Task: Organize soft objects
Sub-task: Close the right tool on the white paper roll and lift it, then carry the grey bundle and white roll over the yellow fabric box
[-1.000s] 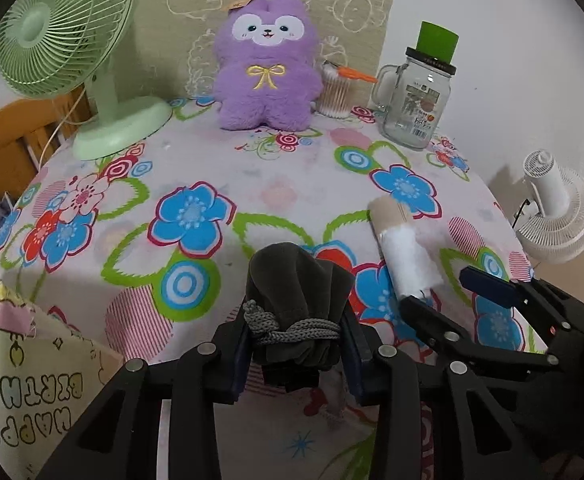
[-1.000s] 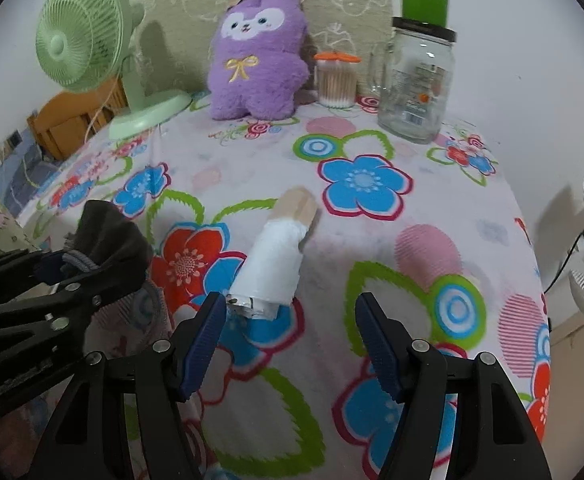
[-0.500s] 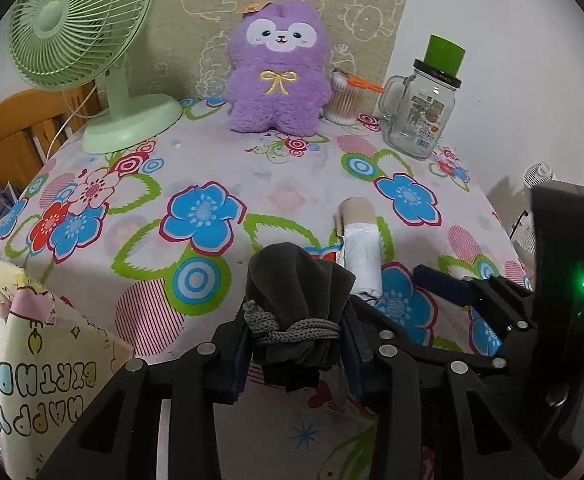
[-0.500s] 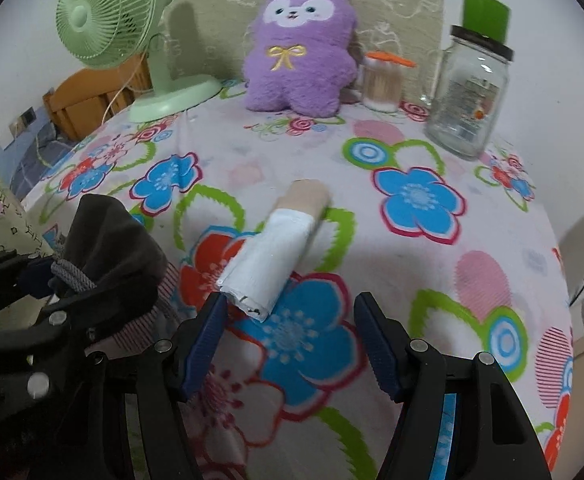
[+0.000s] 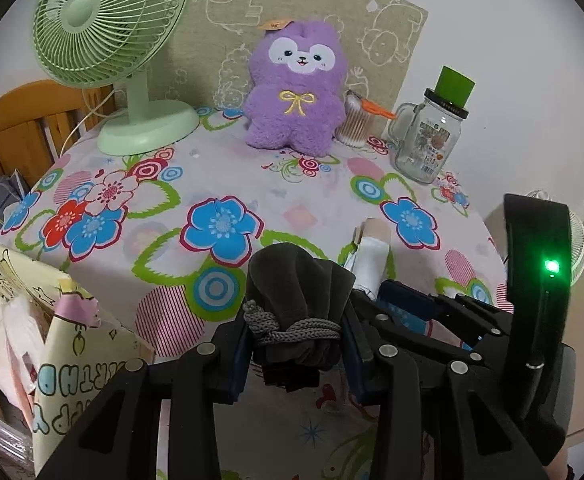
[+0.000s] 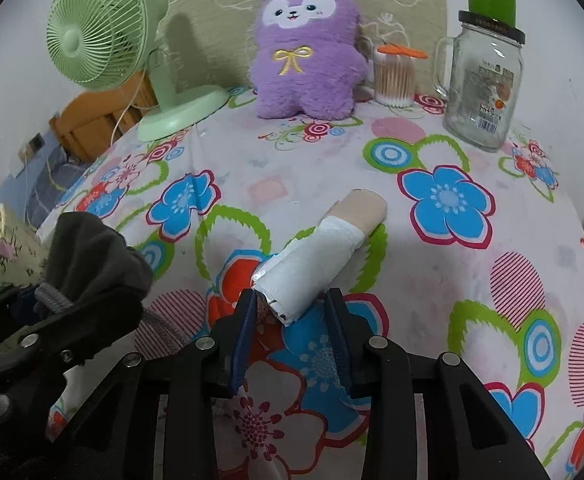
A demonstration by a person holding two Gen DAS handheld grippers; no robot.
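Grey pouch (image 5: 297, 312) clamped, left tool (image 5: 295, 348)

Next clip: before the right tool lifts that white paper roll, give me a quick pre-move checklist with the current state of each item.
1. Left tool shut on the dark grey drawstring cloth pouch: ok.
2. Right tool fingers either side of the near end of the white paper roll on a cardboard core: ok.
3. Right tool firmly clamped on the roll: cannot tell.
4. Roll lying flat on the floral tablecloth: ok.
5. The two tools apart, not touching: cannot tell; they are close.
6. Purple plush toy and glass mug jar far from the roll: ok.
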